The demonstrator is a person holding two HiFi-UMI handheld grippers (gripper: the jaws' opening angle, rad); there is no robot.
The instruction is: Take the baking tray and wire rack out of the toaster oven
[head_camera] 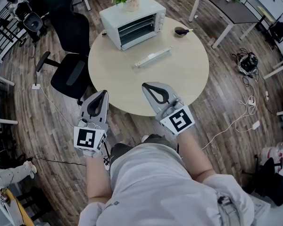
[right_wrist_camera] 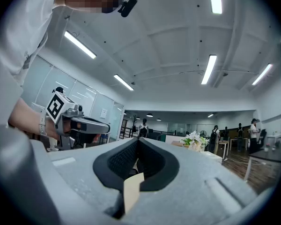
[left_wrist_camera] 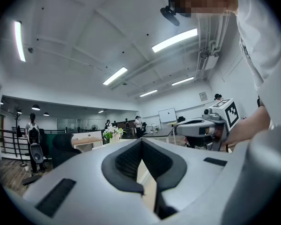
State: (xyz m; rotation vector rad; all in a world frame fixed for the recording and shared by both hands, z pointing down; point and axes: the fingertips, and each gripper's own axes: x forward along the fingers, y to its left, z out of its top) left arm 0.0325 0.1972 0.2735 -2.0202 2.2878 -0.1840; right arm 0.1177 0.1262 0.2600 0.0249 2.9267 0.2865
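The 2 grippers, left [head_camera: 102, 95] and right [head_camera: 150, 87], hover closed and empty at the table's [head_camera: 179, 88] near edge. The wire rack [head_camera: 137, 26] and baking tray [head_camera: 139, 33] sit inside the toaster oven [head_camera: 114, 19] at the far side.

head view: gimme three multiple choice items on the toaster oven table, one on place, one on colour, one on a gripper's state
1. Where does the toaster oven stand?
A. at the table's near edge, by the grippers
B. on the far side of the round table
C. on the floor

2. What colour is the table top?
A. pale beige
B. black
C. red

3. How do the right gripper jaws stand?
A. wide open
B. shut on the baking tray
C. shut, with nothing between them

Answers:
1 B: the oven sits at the table's far edge, away from both grippers.
2 A: the round top is a light beige against the dark wood floor.
3 C: the right gripper view shows the jaws together and empty.
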